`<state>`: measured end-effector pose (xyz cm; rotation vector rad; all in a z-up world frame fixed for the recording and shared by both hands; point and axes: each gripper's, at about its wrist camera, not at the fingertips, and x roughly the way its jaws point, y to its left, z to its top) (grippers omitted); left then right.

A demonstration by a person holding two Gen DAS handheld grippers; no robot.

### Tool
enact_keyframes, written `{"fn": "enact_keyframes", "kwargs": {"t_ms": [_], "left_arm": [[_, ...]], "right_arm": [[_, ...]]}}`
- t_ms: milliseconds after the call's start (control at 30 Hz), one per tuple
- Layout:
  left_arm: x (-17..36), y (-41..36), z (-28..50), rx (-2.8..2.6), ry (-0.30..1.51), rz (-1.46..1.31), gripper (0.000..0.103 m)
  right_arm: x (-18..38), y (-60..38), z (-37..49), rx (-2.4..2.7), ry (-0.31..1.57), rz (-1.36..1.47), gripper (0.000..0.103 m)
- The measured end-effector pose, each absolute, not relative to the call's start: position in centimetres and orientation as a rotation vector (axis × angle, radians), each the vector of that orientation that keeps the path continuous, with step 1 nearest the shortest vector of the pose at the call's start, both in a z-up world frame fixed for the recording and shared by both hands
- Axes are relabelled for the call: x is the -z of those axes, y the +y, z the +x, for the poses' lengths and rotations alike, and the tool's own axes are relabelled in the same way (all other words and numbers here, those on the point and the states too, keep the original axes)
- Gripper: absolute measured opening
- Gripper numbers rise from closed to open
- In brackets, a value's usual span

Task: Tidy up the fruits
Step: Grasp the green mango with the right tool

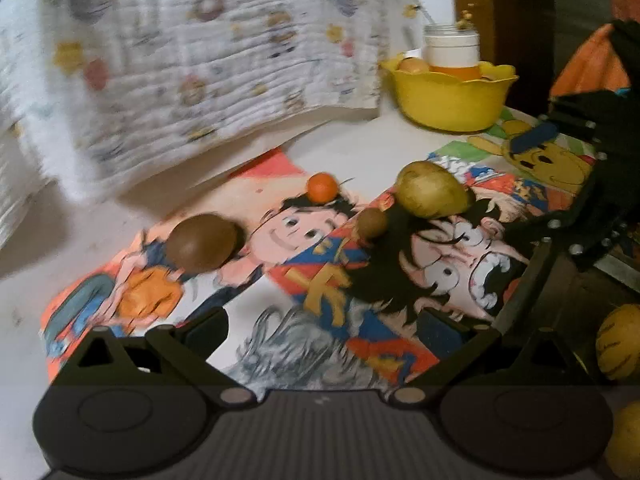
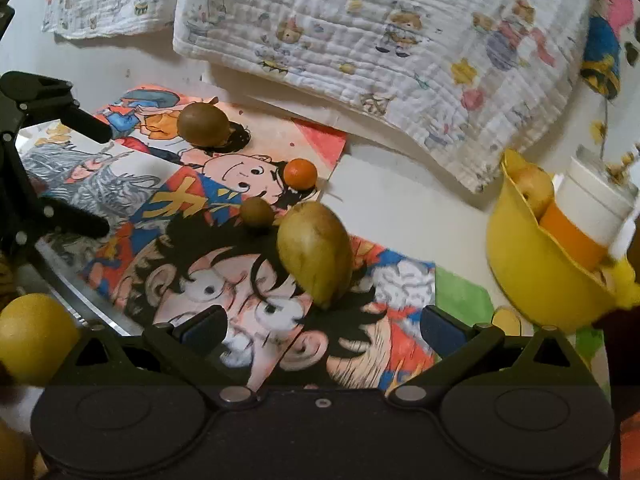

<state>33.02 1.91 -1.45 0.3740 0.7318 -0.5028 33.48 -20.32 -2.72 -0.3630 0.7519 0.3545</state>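
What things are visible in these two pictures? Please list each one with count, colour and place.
Big fruit: one, yellow-green, on the cartoon sheets nearest the right gripper.
Brown fruit: one large, far side; one small beside the big fruit.
Orange fruit: one, small, mid sheets.
Bowl: one, yellow, at right, holding a fruit and a white-and-orange jar.
Yellow fruit: one, at left edge.
Cartoon sheets: several, colourful, on the table.
Cloths: two, white, printed, behind.
Left gripper: black, open.
Right gripper: black, open.
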Motion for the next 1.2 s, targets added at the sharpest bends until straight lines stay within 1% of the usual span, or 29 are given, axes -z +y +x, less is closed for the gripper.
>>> {"fn": "enact_keyframes", "kwargs": {"t_ms": [233, 433, 500, 600, 700, 833, 900, 933, 1000, 1067, 1200], "left_arm": [[2.4, -0.7, 35.2, 0.618, 0.646, 0.488, 0.102], [3.2, -1.7, 37.8, 0.684, 0.614, 0.544, 0.102], [3.3, -2.0, 38.1, 0.711, 0.599, 0.570, 0.102], [3.5, -2.3, 38.5, 0.736, 0.590, 0.566, 0.102], [3.6, -2.6, 38.8, 0.757, 0.591, 0.550, 0.100], [4.0, -3.1, 39.2, 0.770, 0.587, 0.567, 0.094], [4.1, -3.4, 39.5, 0.772, 0.589, 0.569, 0.092], [4.2, -3.5, 39.6, 0.770, 0.589, 0.568, 0.091], [4.3, -3.7, 39.9, 0.762, 0.594, 0.565, 0.087], [4.6, -3.9, 40.2, 0.738, 0.609, 0.567, 0.078], [4.6, -4.0, 40.7, 0.744, 0.619, 0.540, 0.069]], "right_arm": [[3.3, -19.4, 36.6, -0.421, 0.748, -0.424, 0.094], [4.2, -19.1, 38.4, -0.443, 0.747, -0.402, 0.084], [4.5, -19.1, 38.7, -0.446, 0.750, -0.404, 0.077], [4.9, -19.2, 39.1, -0.459, 0.758, -0.388, 0.070], [5.1, -19.3, 39.4, -0.478, 0.760, -0.362, 0.066], [5.2, -19.3, 40.0, -0.497, 0.761, -0.338, 0.063], [5.2, -19.4, 40.3, -0.498, 0.767, -0.325, 0.058], [5.2, -19.4, 40.3, -0.500, 0.771, -0.315, 0.057], [5.2, -19.7, 40.6, -0.503, 0.781, -0.285, 0.055], [5.1, -20.0, 40.6, -0.500, 0.787, -0.252, 0.055], [5.2, -20.6, 40.7, -0.488, 0.792, -0.195, 0.055]]}}
